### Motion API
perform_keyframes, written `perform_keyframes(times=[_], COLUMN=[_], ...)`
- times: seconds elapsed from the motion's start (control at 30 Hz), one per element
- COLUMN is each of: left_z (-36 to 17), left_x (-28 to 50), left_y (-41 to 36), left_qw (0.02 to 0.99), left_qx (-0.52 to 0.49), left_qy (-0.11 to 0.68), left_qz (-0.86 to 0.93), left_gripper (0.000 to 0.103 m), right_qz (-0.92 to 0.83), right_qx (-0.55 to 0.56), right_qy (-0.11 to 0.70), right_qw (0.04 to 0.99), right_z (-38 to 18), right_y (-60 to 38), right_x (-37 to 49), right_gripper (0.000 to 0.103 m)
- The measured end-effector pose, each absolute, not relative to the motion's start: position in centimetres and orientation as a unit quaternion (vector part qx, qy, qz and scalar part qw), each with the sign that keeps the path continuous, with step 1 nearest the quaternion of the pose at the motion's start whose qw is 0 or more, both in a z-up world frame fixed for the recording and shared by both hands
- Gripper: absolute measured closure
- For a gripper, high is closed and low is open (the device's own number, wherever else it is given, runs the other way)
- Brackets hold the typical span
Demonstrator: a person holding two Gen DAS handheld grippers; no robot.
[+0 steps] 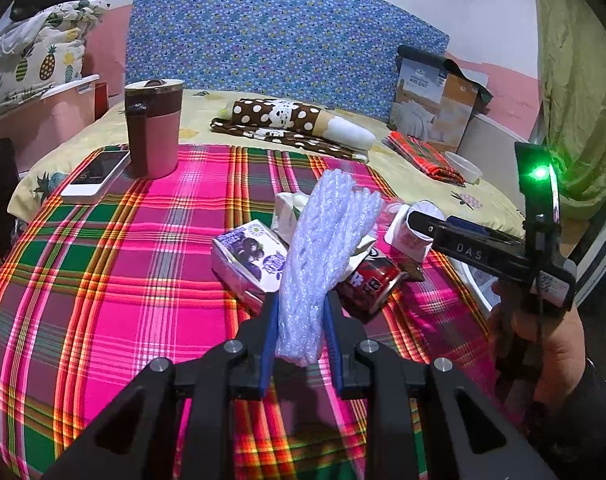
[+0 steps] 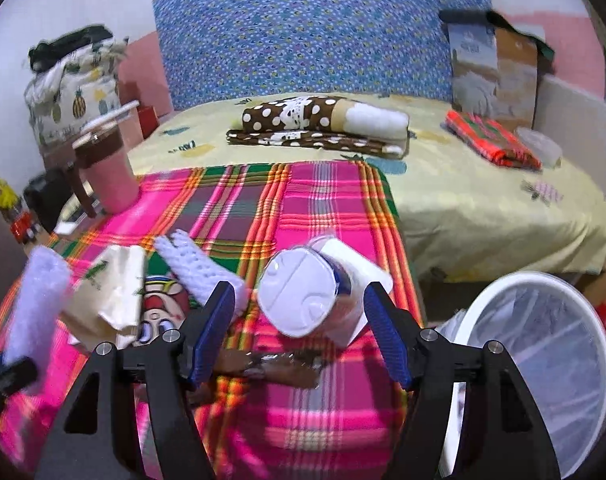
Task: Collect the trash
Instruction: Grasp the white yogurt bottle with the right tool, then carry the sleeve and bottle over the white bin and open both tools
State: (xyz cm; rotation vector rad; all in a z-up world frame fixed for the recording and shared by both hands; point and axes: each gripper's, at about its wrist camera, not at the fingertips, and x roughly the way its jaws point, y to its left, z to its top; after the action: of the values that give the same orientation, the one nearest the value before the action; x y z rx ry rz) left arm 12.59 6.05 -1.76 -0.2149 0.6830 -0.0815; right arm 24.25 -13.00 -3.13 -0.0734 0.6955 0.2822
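A pink mug (image 1: 153, 128) stands on the plaid cloth (image 1: 103, 248), touching a white phone (image 1: 97, 176). Behind, a dotted pillow (image 1: 287, 118) lies before the blue headboard (image 1: 271, 36).

A plaid cloth (image 1: 123, 264) in hot pink, green and orange stripes covers the near bed, over a pale yellow pineapple-print sheet (image 2: 483, 200). The headboard (image 1: 263, 40) is blue with small multicoloured dots. A rolled brown fabric (image 1: 279, 114) carries white polka dots. The foam net sleeve (image 1: 323, 248) is white — the gripper pads (image 1: 269, 344) blue, their frames black.
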Motion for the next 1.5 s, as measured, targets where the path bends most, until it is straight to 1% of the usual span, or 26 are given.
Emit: perform_keyframes(times=[0.23,0.4,0.43,0.47,0.77,1.03,1.5], left_z=[-2.2,-2.2,-2.2,-2.2,-2.3,-2.0,-1.2], left_x=[13.2,13.4,13.4,13.4,13.5,13.1,11.0], left_y=[6.2,6.0,6.0,6.0,5.8,4.9,2.1], left_qw=[0.934,0.934,0.934,0.933,0.933,0.933,0.933], left_qx=[-0.108,-0.108,-0.108,-0.107,-0.107,-0.1,-0.088], left_qy=[0.338,0.339,0.339,0.339,0.342,0.341,0.342], left_qz=[-0.044,-0.045,-0.045,-0.045,-0.044,-0.049,-0.069], left_gripper=[0.079,0.079,0.079,0.079,0.079,0.079,0.079], right_qz=[0.122,0.118,0.117,0.117,0.134,0.174,0.202], right_qx=[-0.092,-0.11,-0.107,-0.102,-0.05,0.005,0.03], right_qy=[0.337,0.344,0.346,0.346,0.349,0.35,0.347], right_qw=[0.929,0.925,0.925,0.925,0.926,0.92,0.915], right_z=[-3.4,-3.7,-3.7,-3.6,-3.0,-1.7,-0.7], right_y=[-12.4,-12.3,-12.4,-12.6,-14.3,-15.8,-17.1], right_x=[24.9,25.4,25.4,25.4,24.9,22.3,18.2], right_gripper=[0.035,0.035,0.037,0.043,0.043,0.043,0.043])
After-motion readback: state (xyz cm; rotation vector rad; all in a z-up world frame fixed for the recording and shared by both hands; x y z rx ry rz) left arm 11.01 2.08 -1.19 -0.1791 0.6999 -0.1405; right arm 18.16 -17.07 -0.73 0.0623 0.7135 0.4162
